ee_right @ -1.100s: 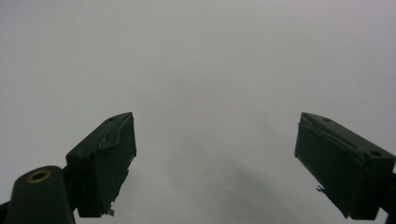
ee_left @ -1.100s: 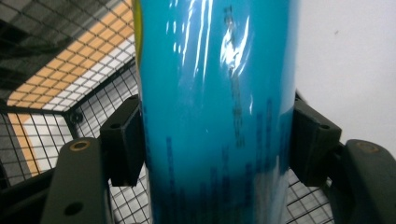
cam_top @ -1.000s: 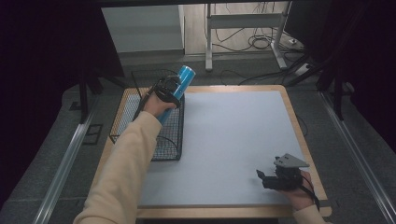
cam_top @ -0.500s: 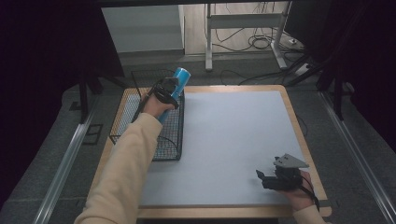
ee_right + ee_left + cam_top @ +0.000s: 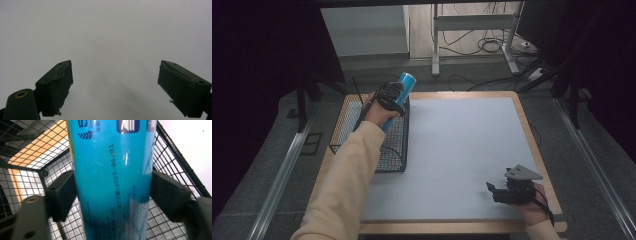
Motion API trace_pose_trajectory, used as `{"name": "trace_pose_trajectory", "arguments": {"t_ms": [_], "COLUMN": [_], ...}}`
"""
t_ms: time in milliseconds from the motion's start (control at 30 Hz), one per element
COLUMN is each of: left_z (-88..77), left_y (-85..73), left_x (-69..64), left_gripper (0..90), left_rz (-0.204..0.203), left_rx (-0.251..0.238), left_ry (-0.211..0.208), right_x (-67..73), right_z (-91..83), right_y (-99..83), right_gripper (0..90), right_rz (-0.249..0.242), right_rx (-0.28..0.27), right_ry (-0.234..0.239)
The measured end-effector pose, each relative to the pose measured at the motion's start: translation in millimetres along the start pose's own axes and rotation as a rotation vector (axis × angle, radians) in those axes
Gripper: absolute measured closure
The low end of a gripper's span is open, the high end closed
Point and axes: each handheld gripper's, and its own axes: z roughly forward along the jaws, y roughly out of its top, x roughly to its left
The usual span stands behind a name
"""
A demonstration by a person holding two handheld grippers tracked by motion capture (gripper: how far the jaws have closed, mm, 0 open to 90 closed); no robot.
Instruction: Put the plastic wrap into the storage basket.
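The left gripper (image 5: 393, 95) is clamped on a blue tube (image 5: 398, 97), which has been raised slightly higher over the far end of the wire basket (image 5: 362, 130) at the worktop's (image 5: 462, 150) left, suggesting removal, while the right gripper (image 5: 502, 192) is rested wide open at the near right.

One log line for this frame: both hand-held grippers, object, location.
left hand-held gripper: shut on blue tube | above wire basket | right hand-held gripper: open, low over white mat
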Motion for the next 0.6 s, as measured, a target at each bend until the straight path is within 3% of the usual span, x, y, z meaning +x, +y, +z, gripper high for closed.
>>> {"name": "trace_pose_trajectory", "arguments": {"t_ms": [167, 200, 267, 500, 600], "left_z": [-12.0, -22.3, -31.8, -68.8, -83.7], "left_y": [-1.5, -3.3, -5.4, -18.2, -26.8], "left_x": [-2.0, -2.8, -4.4, -17.2, -27.5], "left_gripper": [11.3, 11.2, 10.0, 11.2, 12.6], "left_rz": [-0.026, -0.046, -0.050, -0.026, -0.005], "left_rx": [-0.037, -0.080, -0.110, -0.213, -0.253], "left_ry": [-0.026, -0.058, -0.074, -0.189, -0.216], "right_x": [-0.1, 0.3, 0.6, 1.2, 1.8], "right_z": [0.7, 0.5, -0.2, -1.1, -1.4], "right_y": [0.2, 0.4, 0.6, 1.3, 1.6], "right_gripper": [12.7, 12.7, 12.7, 12.7, 12.7], "right_rz": [0.002, -0.001, -0.001, -0.004, -0.005], "right_rx": [0.001, 0.000, -0.003, -0.004, -0.006], "right_ry": [0.002, 0.001, 0.000, 0.000, -0.002]}}
